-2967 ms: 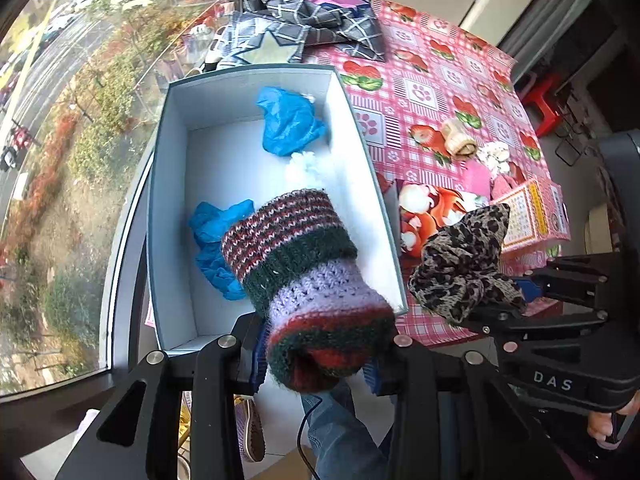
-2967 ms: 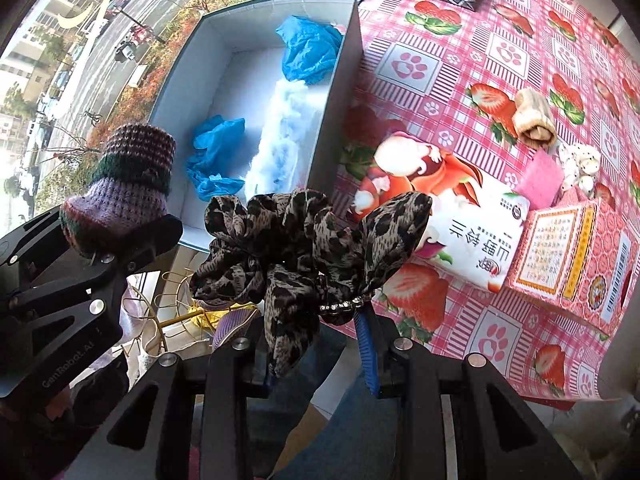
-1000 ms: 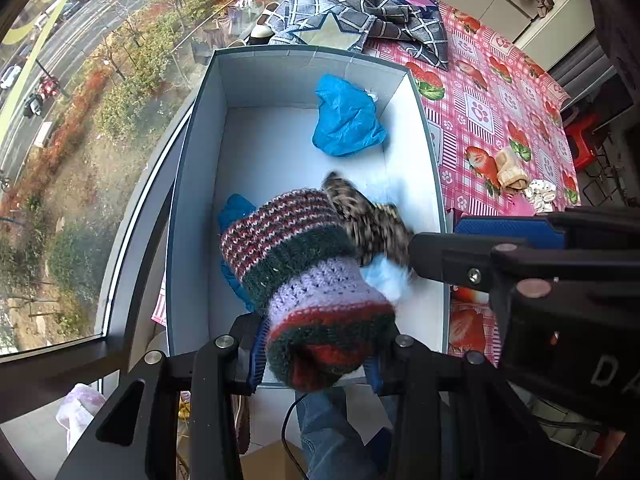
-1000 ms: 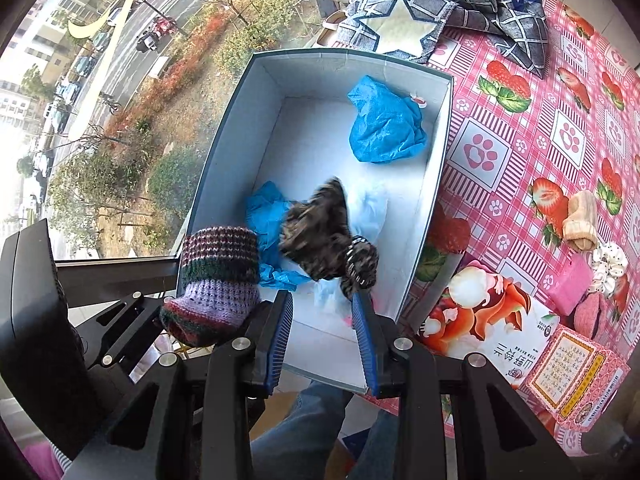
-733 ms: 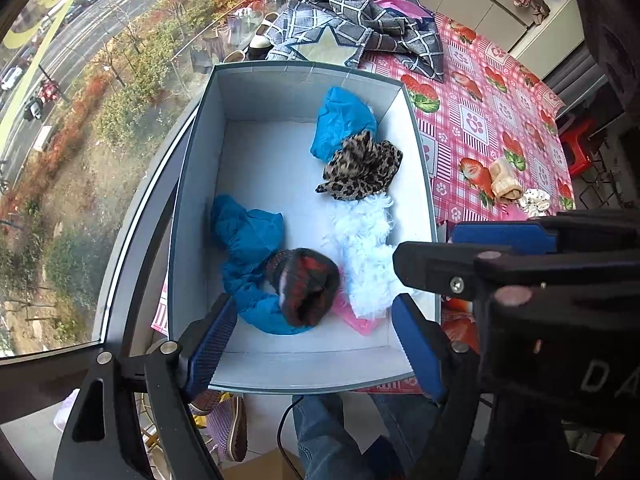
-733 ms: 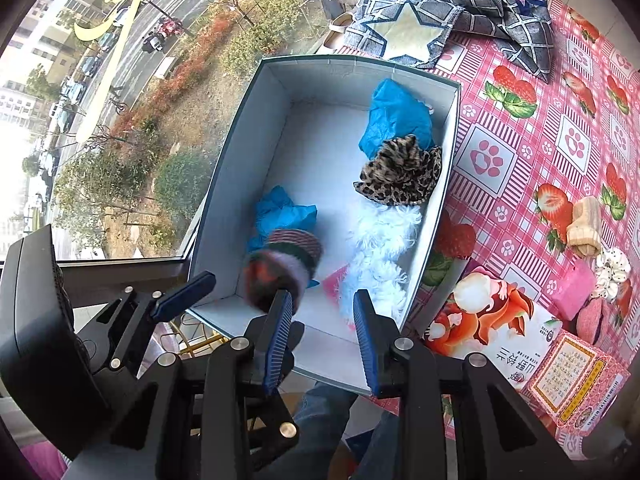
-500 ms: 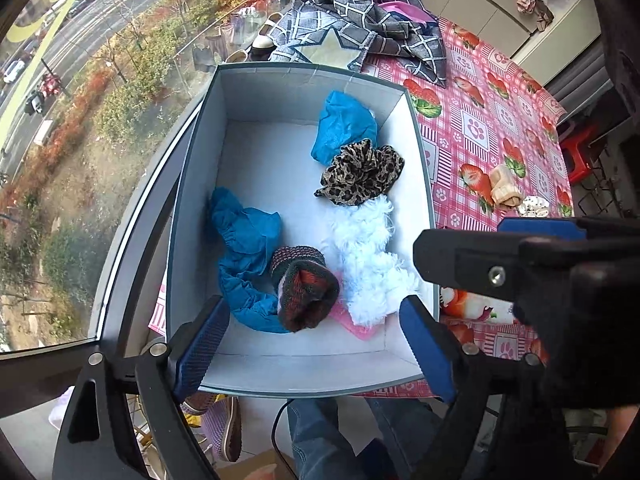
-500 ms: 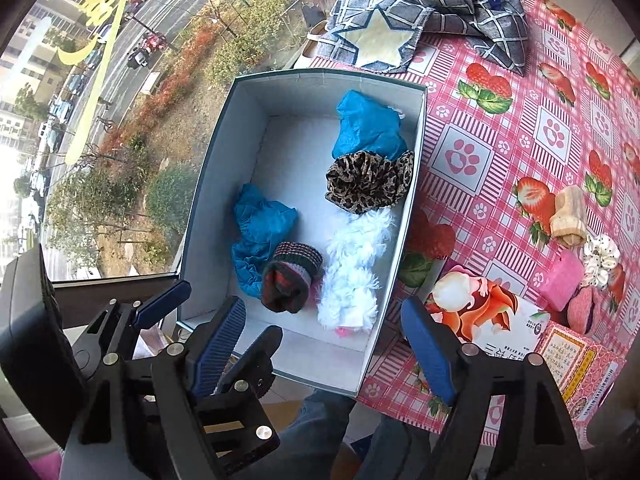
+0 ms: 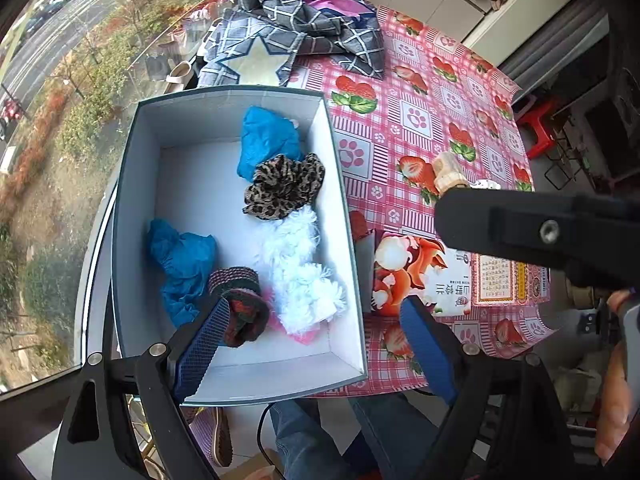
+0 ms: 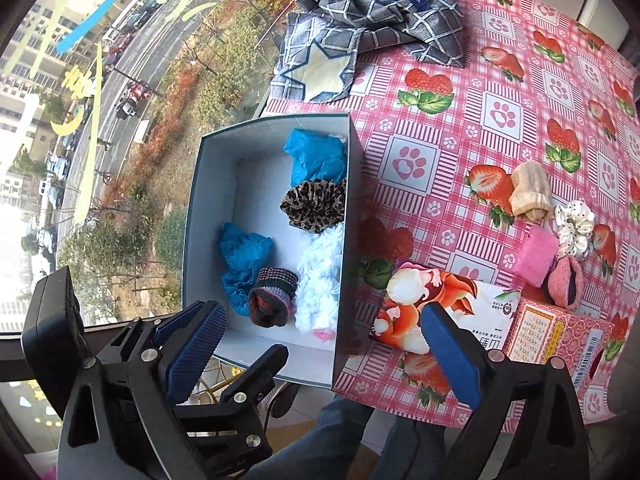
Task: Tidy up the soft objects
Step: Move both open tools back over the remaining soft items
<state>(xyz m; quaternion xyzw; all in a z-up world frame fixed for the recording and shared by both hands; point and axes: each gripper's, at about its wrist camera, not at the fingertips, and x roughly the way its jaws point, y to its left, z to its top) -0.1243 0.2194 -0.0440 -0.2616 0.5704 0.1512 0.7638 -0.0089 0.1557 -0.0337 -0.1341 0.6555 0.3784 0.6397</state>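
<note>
Both tongs hang empty above the box (image 9: 120, 240), the left tongs (image 9: 316, 344) spread wide, the right tongs (image 10: 324, 356) opening, while the knit sock (image 9: 240, 304) and leopard scrunchie (image 9: 284, 188) lie inside it on the tabletop (image 9: 420, 120).

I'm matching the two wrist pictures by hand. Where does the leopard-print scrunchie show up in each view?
Left wrist: leopard-print scrunchie left of centre, in the box by its right wall.
Right wrist: scrunchie at centre, against that same wall.
Shared landmark: the white fluffy piece lies just below it in both.
</note>
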